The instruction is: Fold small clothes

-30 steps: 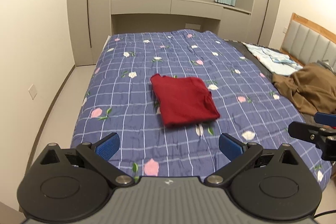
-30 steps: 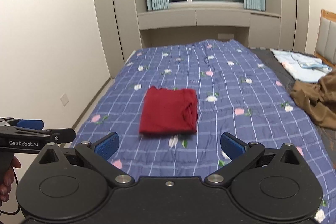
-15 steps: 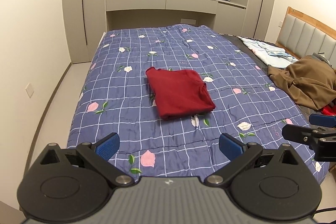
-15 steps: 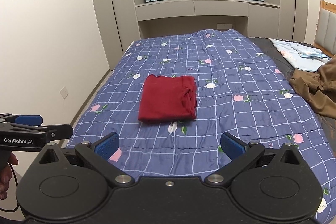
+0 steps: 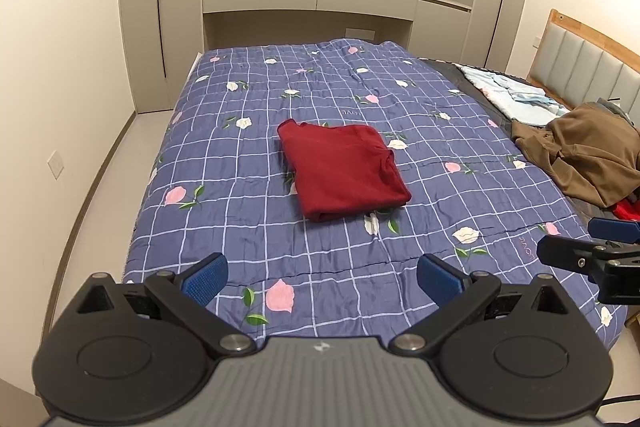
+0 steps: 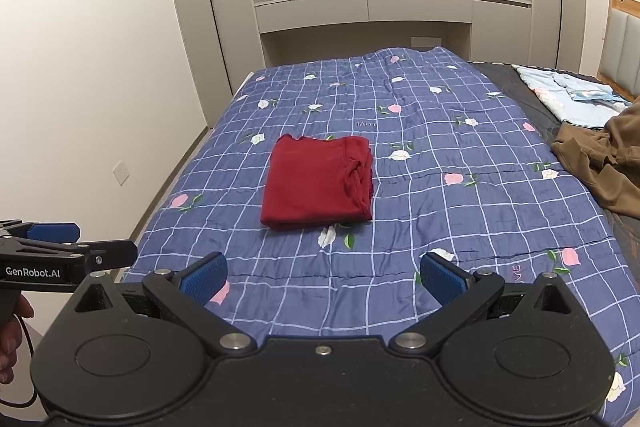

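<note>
A dark red garment (image 5: pixel 344 169) lies folded into a neat rectangle in the middle of the blue checked floral quilt (image 5: pixel 248 227); it also shows in the right wrist view (image 6: pixel 318 183). My left gripper (image 5: pixel 322 277) is open and empty, held back above the bed's near edge, well short of the garment. My right gripper (image 6: pixel 324 277) is open and empty too, likewise back from the garment. The right gripper's fingers (image 5: pixel 576 251) show at the right of the left wrist view. The left gripper's fingers (image 6: pixel 68 251) show at the left of the right wrist view.
A crumpled brown garment (image 5: pixel 588 157) lies at the right of the bed by the padded headboard (image 5: pixel 592 63), with something red (image 5: pixel 628 209) beside it. Pale blue cloth (image 5: pixel 508 97) lies farther back. Wardrobes and a window stand beyond. Floor runs along the bed's left side.
Both grippers have drawn back and risen from the bed, so the folded red garment looks farther away. Both stay open. The garment has not moved.
</note>
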The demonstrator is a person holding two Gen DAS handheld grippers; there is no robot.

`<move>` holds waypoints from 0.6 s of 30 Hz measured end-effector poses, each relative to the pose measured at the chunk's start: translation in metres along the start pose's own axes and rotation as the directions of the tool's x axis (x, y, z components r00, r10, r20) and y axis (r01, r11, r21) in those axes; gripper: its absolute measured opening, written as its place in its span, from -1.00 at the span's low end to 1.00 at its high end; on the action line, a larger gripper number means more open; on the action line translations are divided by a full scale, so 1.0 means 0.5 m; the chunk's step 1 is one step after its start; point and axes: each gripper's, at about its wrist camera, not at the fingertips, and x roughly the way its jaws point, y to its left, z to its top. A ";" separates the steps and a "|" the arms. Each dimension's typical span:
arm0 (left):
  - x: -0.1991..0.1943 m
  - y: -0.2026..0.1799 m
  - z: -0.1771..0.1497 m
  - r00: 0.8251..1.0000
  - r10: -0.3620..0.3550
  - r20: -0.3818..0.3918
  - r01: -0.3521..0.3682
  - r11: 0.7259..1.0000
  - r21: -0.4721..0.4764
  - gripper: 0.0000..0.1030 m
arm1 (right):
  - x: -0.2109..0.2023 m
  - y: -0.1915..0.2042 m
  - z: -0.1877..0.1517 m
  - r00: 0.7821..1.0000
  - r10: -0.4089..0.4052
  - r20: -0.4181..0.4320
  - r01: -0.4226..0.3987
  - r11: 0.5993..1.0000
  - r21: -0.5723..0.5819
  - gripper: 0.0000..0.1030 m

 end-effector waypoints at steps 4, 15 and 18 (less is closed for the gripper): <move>0.002 0.000 0.002 1.000 -0.001 0.000 0.001 1.000 -0.002 0.99 | 0.001 -0.001 0.001 1.000 -0.001 -0.001 0.001 1.000 0.000 0.99; 0.004 0.002 0.004 1.000 0.001 -0.004 -0.001 1.000 -0.003 0.99 | 0.004 -0.001 0.003 1.000 -0.003 -0.004 0.003 1.000 0.005 0.99; 0.006 0.002 0.005 1.000 0.000 -0.005 0.000 1.000 -0.001 0.99 | 0.007 0.001 0.004 1.000 -0.006 -0.005 0.006 1.000 0.008 0.99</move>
